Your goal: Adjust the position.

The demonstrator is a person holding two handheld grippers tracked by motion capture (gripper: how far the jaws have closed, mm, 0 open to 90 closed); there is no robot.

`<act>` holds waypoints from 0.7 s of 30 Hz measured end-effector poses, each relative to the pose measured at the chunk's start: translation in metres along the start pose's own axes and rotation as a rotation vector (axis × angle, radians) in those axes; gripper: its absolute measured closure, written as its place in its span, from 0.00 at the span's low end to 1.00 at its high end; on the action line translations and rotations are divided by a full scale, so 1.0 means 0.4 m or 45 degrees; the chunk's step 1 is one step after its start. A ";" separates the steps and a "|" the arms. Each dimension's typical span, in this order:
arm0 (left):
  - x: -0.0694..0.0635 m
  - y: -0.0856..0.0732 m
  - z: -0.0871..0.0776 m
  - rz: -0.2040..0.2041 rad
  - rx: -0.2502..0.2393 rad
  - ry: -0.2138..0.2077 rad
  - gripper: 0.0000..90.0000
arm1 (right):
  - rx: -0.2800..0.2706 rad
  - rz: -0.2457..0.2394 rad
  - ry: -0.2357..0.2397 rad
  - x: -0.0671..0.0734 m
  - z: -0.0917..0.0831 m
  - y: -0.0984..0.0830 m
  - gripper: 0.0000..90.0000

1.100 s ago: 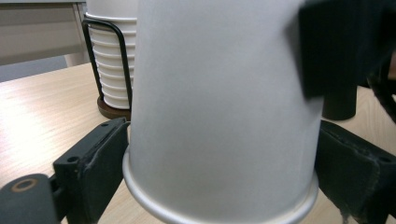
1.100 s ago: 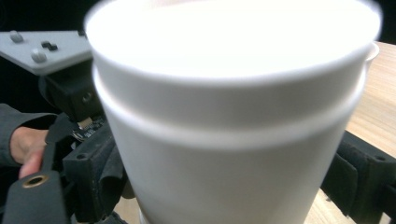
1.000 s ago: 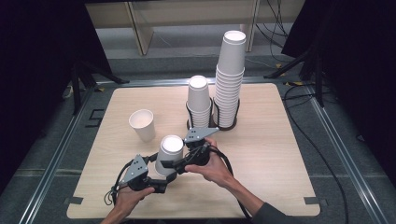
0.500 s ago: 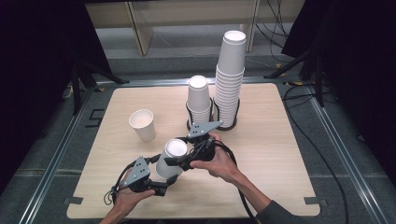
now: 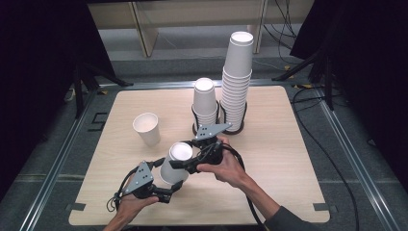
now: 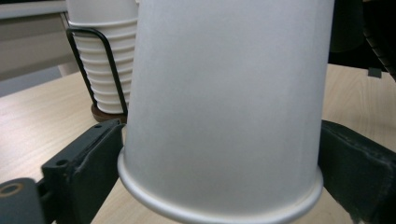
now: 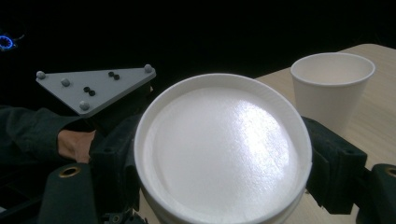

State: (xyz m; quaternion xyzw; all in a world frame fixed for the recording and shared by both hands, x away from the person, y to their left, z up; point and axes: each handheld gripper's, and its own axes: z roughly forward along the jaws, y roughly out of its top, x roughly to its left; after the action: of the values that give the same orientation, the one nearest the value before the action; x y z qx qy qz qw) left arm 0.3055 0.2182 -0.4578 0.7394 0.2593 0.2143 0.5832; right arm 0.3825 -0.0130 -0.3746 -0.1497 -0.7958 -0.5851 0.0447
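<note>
An upside-down white paper cup (image 5: pixel 174 162) hangs tilted above the table's front left, held between both grippers. My left gripper (image 5: pixel 172 186) has it near the rim. In the left gripper view the cup (image 6: pixel 224 93) stands between the two black jaws, whose pads lie against its sides. Those jaws have just been opening with the cup between them. My right gripper (image 5: pixel 186 161) is shut on the cup near its closed base. In the right gripper view that base (image 7: pixel 224 149) faces the camera with a jaw on each side.
One upright white cup (image 5: pixel 146 128) stands alone on the wooden table (image 5: pixel 288 159), left of centre. At the back, a short cup stack (image 5: pixel 204 102) and a tall stack (image 5: pixel 236 82) sit in black wire holders. The short stack's holder (image 6: pixel 105 70) lies close behind the held cup.
Both hands and the cup stay almost where they were. The cup leans slightly more toward the left gripper.
</note>
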 end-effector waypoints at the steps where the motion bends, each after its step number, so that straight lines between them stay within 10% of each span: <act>1: 0.002 -0.003 0.003 -0.003 -0.025 -0.010 0.04 | -0.011 -0.013 -0.002 -0.001 -0.001 0.001 0.27; 21: -0.005 -0.001 0.001 -0.021 -0.171 0.020 0.01 | -0.165 0.124 0.070 -0.007 -0.018 0.008 0.28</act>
State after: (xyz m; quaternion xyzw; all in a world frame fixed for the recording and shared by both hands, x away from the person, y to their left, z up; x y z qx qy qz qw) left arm 0.3043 0.2168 -0.4585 0.6947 0.2551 0.2321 0.6312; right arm 0.3854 -0.0195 -0.3700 -0.1746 -0.7466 -0.6363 0.0851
